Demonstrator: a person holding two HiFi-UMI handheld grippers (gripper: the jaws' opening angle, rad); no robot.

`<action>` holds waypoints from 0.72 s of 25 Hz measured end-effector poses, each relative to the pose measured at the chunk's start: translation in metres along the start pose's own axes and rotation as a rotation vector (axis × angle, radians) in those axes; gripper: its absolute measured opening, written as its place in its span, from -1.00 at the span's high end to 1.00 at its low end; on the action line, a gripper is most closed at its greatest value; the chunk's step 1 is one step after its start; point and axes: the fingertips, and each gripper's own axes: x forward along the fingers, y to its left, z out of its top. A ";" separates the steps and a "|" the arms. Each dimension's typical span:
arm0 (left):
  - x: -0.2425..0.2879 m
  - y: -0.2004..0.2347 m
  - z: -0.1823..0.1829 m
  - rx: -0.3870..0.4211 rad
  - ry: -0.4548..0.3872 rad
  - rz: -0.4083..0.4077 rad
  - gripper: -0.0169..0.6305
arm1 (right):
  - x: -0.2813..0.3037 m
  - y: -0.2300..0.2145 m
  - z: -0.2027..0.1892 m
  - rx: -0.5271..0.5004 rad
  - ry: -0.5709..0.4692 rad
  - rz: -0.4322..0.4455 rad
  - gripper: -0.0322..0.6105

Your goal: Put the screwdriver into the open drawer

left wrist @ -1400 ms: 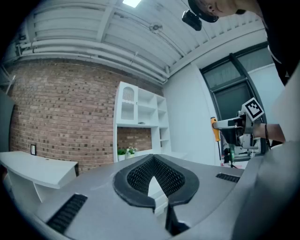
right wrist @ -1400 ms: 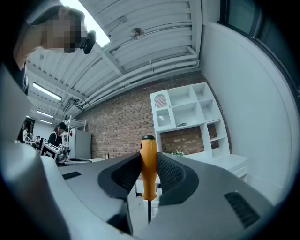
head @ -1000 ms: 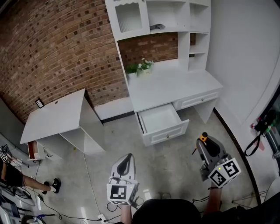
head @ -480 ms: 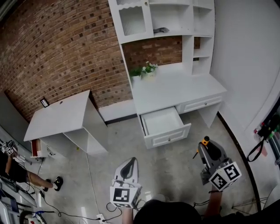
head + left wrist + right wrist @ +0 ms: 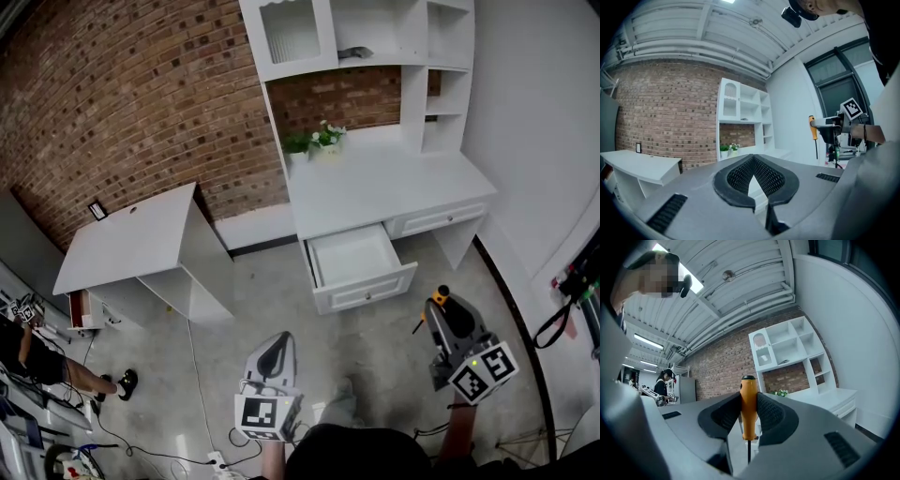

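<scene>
So far only the pick-up is done: the right claw [image 5: 749, 397] is pinching the screwdriver [image 5: 749, 413] by its orange handle, with a pad pressing on either side. The handle is standing upright, black cap on top, and the thin shaft is hanging below. In the head view that claw is hovering at lower right above the floor [image 5: 281, 300], with the orange handle showing at its front end.

The drawer [image 5: 352, 255] is standing pulled out from under the worktop [image 5: 375, 183], and its white inside is lying bare. The screwdriver is well apart from it, nearer the person than the drawer front and somewhat to the right.

The left claw [image 5: 753, 157] is carrying nothing: its tips are pressing together, leaving only a leaf-shaped gap behind them. It is hanging at lower middle of the head view, pointing roughly toward the worktop, and seems to be playing no part.

What is remaining, as I am judging it, is the whole delivery. That means bringing the right claw forward and leftward over the drawer, lowering the screwdriver inside its walls, and spreading the pads to let it go. Held upright, the tool will probably be tipping over on landing, so a low release is looking wise.
</scene>
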 end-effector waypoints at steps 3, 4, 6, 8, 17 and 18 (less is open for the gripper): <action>0.021 0.008 -0.005 -0.006 0.007 -0.011 0.92 | 0.017 -0.011 -0.006 0.009 0.013 -0.004 0.56; 0.030 0.010 -0.006 -0.008 0.009 -0.018 0.92 | 0.024 -0.016 -0.007 0.009 0.019 -0.006 0.56; 0.049 0.016 -0.007 -0.013 0.013 -0.035 0.92 | 0.039 -0.024 -0.009 0.006 0.028 -0.010 0.56; 0.067 0.024 -0.009 -0.018 0.019 -0.047 0.92 | 0.058 -0.031 -0.012 0.001 0.039 -0.012 0.56; 0.146 0.053 -0.020 -0.056 0.038 -0.109 0.92 | 0.125 -0.062 -0.024 -0.005 0.084 -0.039 0.56; 0.153 0.056 -0.021 -0.060 0.040 -0.118 0.92 | 0.130 -0.065 -0.025 -0.005 0.088 -0.045 0.56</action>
